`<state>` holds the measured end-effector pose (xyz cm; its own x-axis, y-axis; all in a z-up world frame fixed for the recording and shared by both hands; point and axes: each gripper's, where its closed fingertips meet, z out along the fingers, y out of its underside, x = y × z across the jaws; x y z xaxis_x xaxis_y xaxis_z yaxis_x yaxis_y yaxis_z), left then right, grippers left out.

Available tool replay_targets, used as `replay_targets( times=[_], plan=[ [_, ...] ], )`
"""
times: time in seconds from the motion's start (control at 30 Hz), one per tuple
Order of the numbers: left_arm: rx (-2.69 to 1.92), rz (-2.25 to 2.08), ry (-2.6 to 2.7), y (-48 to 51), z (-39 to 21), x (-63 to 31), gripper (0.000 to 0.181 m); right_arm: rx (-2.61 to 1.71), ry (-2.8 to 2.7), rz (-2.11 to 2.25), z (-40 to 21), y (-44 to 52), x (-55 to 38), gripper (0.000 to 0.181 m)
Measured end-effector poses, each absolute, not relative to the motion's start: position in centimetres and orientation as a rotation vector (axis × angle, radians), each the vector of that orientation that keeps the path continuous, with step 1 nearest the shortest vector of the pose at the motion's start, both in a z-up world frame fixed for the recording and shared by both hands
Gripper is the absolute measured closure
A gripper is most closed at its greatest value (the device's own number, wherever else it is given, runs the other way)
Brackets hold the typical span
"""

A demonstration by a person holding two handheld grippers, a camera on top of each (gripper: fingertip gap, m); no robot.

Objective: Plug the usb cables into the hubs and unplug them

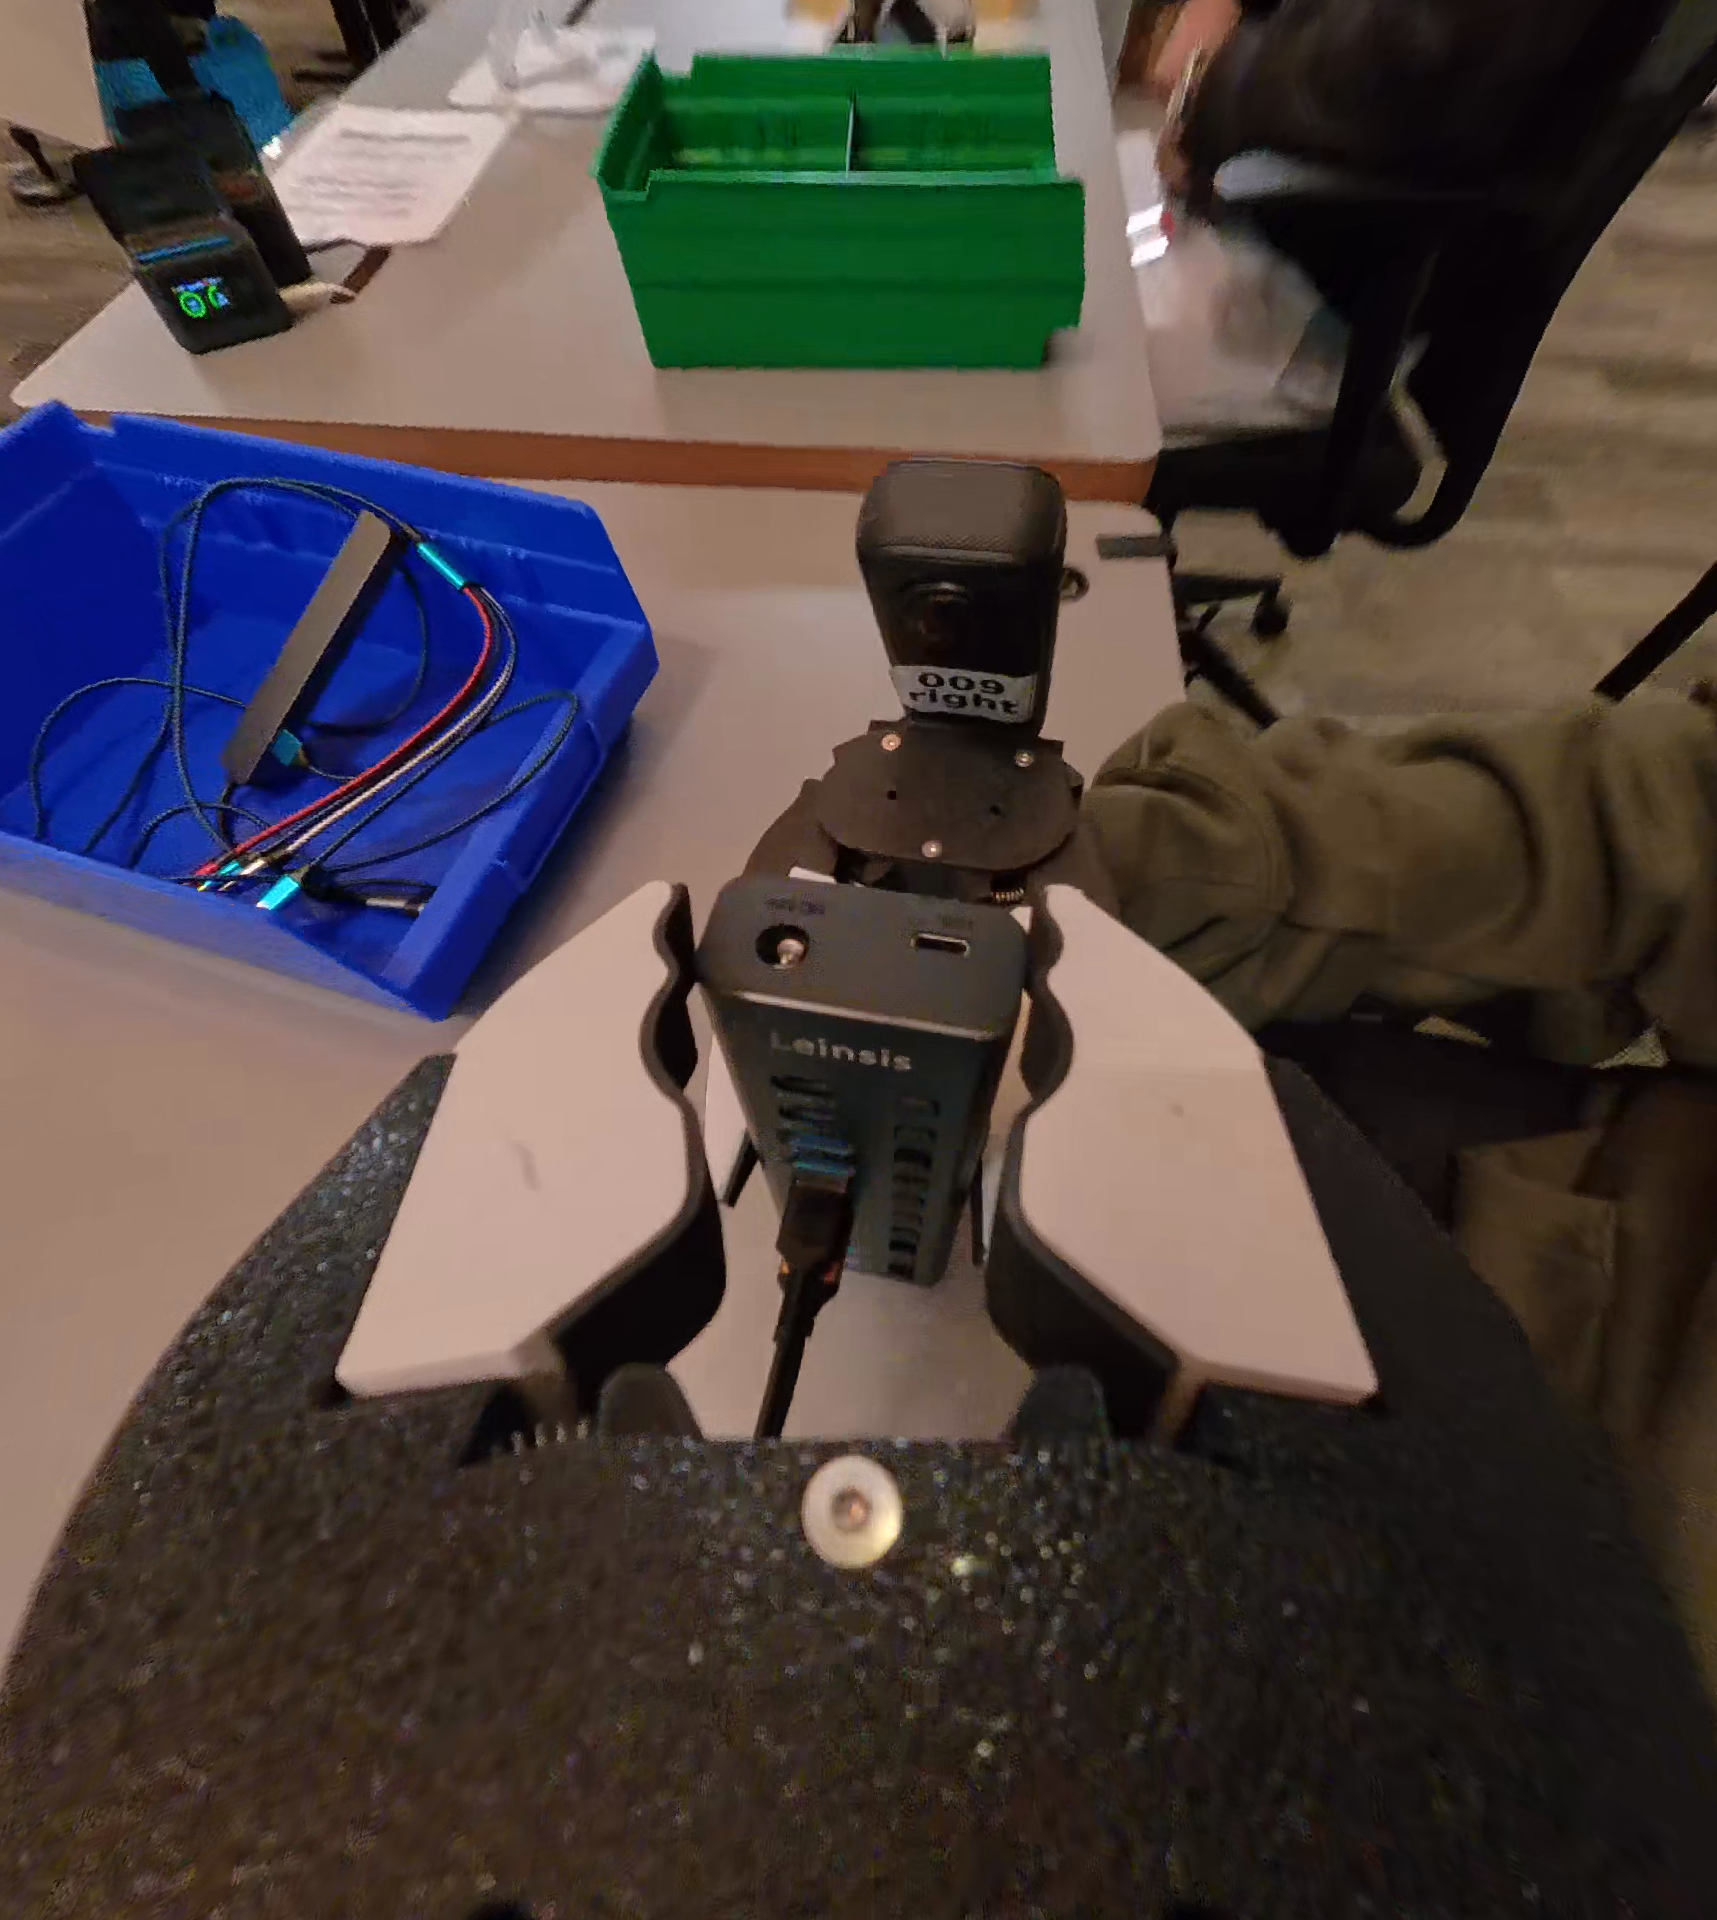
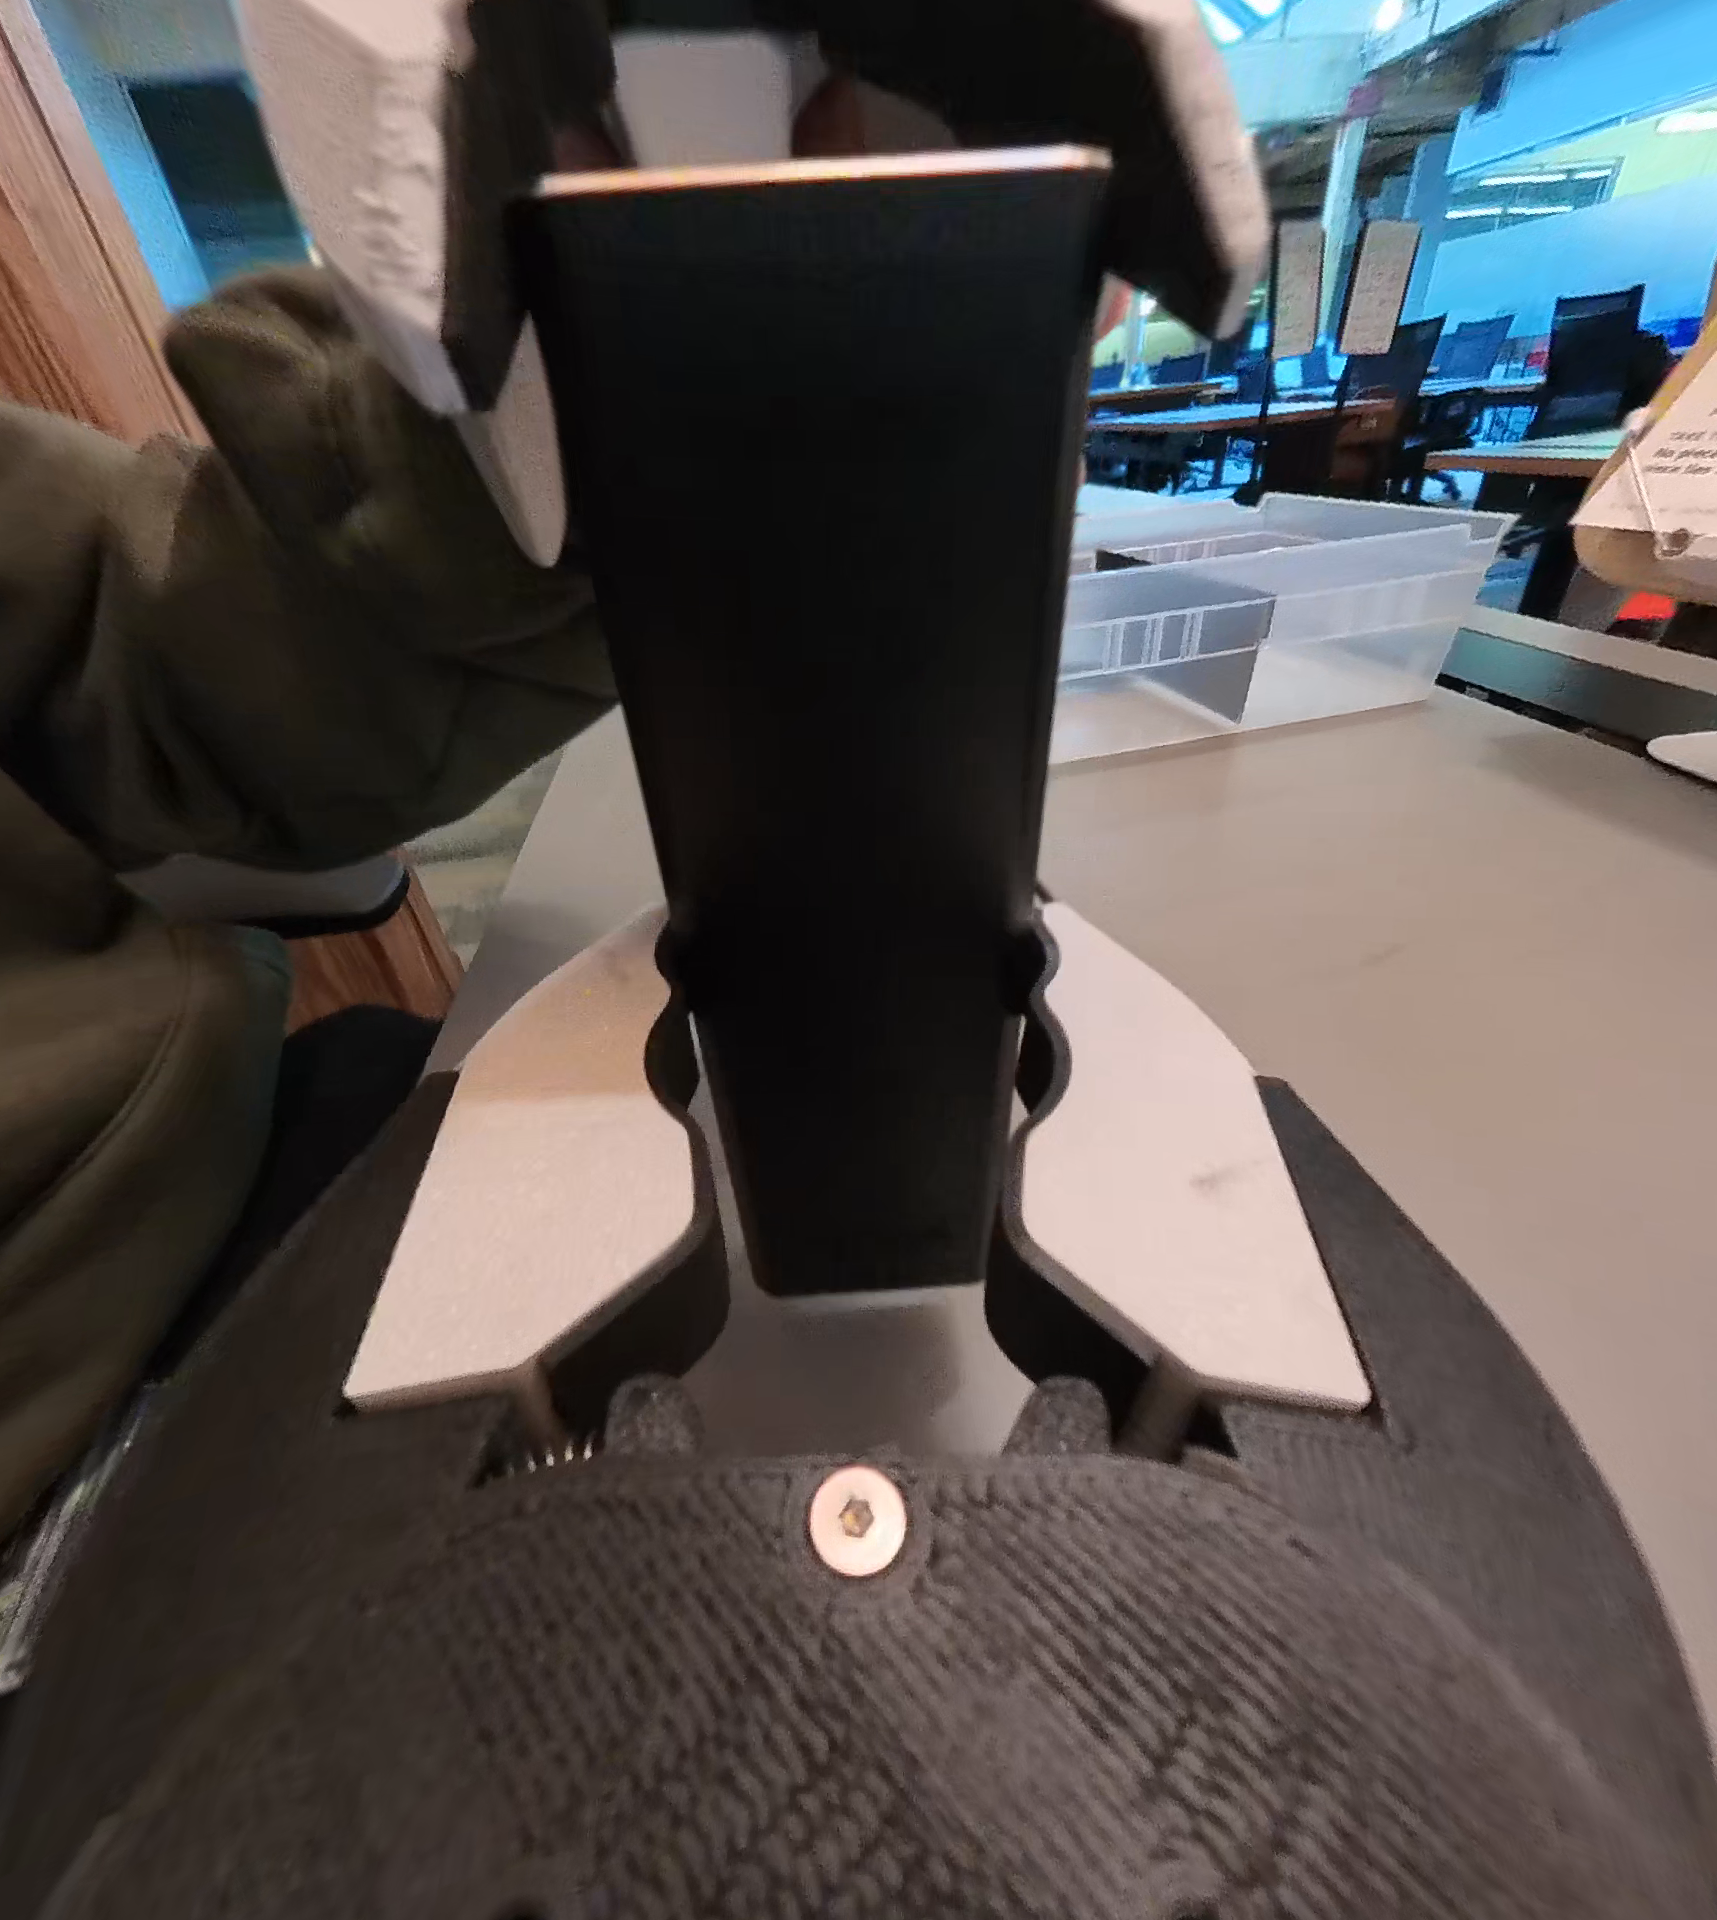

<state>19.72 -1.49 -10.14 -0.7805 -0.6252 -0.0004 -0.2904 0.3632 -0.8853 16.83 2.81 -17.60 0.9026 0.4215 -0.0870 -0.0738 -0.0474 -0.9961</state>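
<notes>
A black USB hub [image 1: 859, 1049] stands between both grippers above the grey table [image 1: 158, 1143]. My left gripper [image 1: 854, 997] is shut on its sides, with the port face toward the camera. A black USB cable [image 1: 807, 1236] is plugged into a port on the left row and hangs down toward the gripper body. My right gripper [image 2: 843, 987] is shut on the hub's plain back [image 2: 833, 675]. The right gripper's body and camera [image 1: 953, 644] show behind the hub. The left gripper's fingers [image 2: 386, 208] clamp the hub's far end in the right wrist view.
A blue bin [image 1: 542, 831] at the left holds several braided cables [image 1: 366, 810] and a slim grey hub [image 1: 308, 644]. A green bin [image 1: 833, 270] and a black device with a lit screen [image 1: 199, 291] sit on the far table. Clear plastic bins [image 2: 1353, 623] stand at the right. A person's olive sleeve [image 1: 1405, 862] is close. Left tips to right tips: about 9 cm.
</notes>
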Motion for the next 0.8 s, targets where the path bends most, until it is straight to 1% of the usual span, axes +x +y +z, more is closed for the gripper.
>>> replay_targets(
  times=[0.13, 0.3, 0.33, 0.5, 0.8],
  plan=[
    [-0.778, -1.497, 2.259, -0.5, -10.0, 19.4, 0.121, -1.539, -0.243, 0.435, -17.1, 2.6, 17.4, 0.120],
    [-0.762, -1.430, 2.291, -0.7, -10.7, 19.7, 0.121, -1.472, -0.191, 0.396, -16.4, 2.7, 18.0, 0.117],
    [-0.759, -1.409, 2.295, -0.7, -10.8, 19.8, 0.121, -1.475, -0.192, 0.393, -16.4, 2.8, 18.0, 0.120],
    [-0.741, -1.361, 2.333, -0.9, -11.0, 19.8, 0.121, -1.498, -0.214, 0.367, -16.7, 3.0, 17.7, 0.121],
    [-0.728, -1.359, 2.272, 1.2, -11.2, 18.7, 0.118, -1.477, -0.219, 0.422, -16.5, 2.6, 17.7, 0.121]
  ],
)
